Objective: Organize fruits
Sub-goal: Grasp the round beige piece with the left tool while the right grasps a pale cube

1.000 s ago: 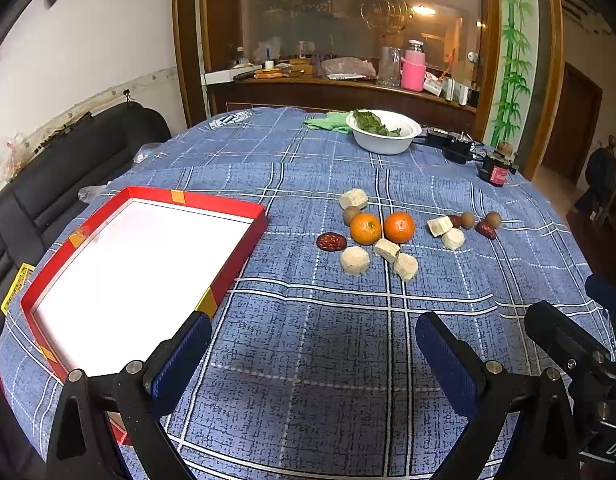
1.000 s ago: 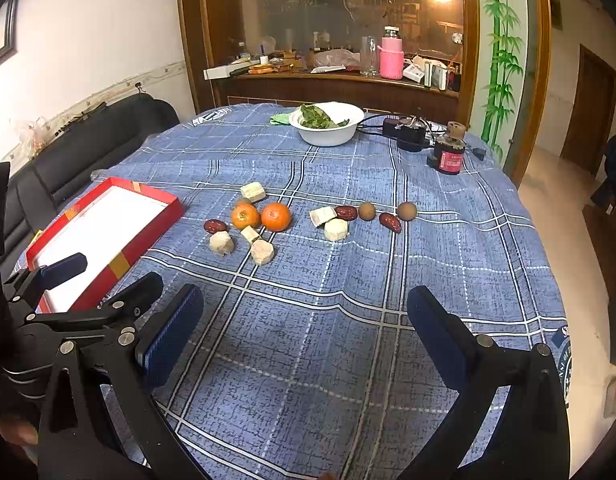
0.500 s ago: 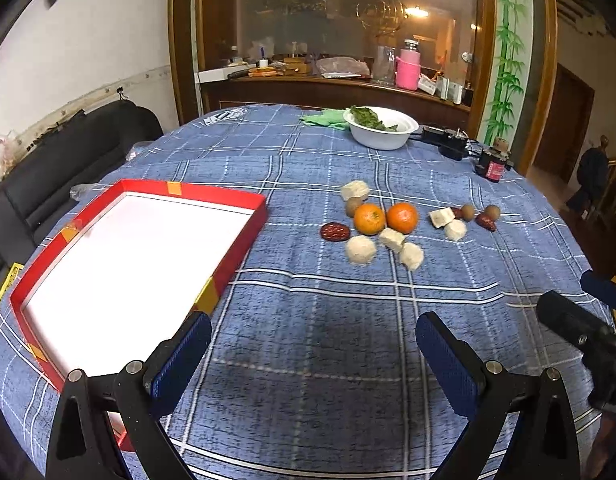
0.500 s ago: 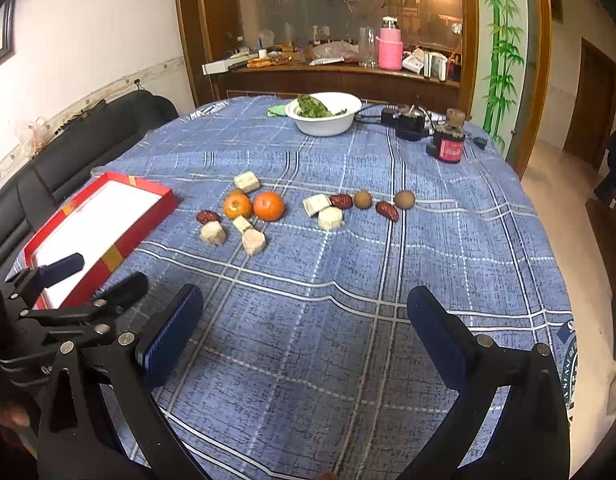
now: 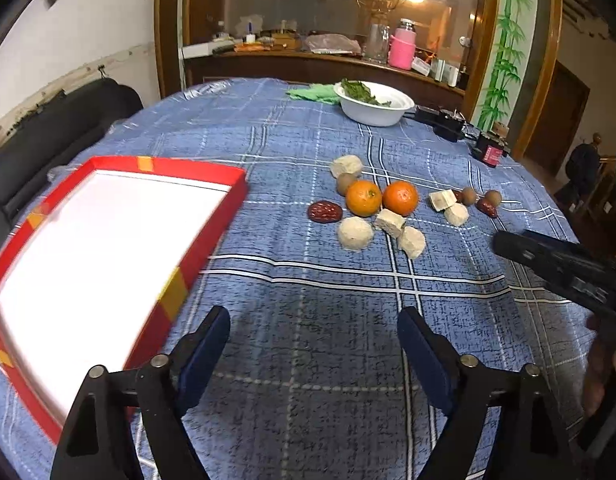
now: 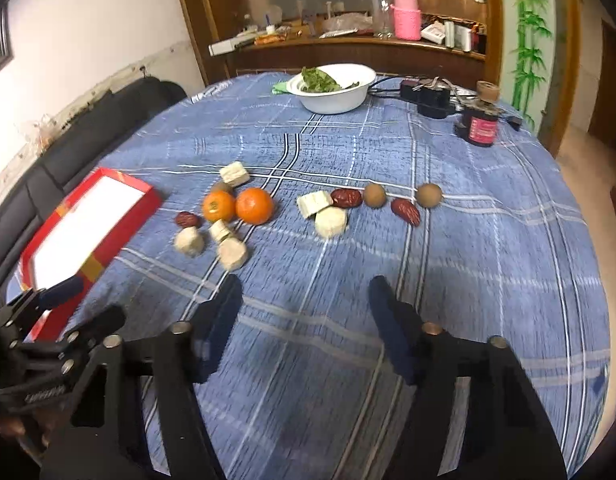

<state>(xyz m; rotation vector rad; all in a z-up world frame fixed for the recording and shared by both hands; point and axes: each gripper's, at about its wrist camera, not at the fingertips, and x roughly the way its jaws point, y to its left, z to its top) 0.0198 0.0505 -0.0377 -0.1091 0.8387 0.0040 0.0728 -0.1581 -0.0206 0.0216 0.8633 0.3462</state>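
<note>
Well beyond right claw (image 6: pixel 306 312): oranges (image 6: pixel 238 206).

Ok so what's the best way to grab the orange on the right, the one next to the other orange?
Probably from above, fingers closing across the widest part of the right orange, one on the near side and one on the far side. Its right flank is clear tablecloth, but the left orange touches its other side and a pale cube sits near its front-left, so a side-to-side pinch has little room.
</note>
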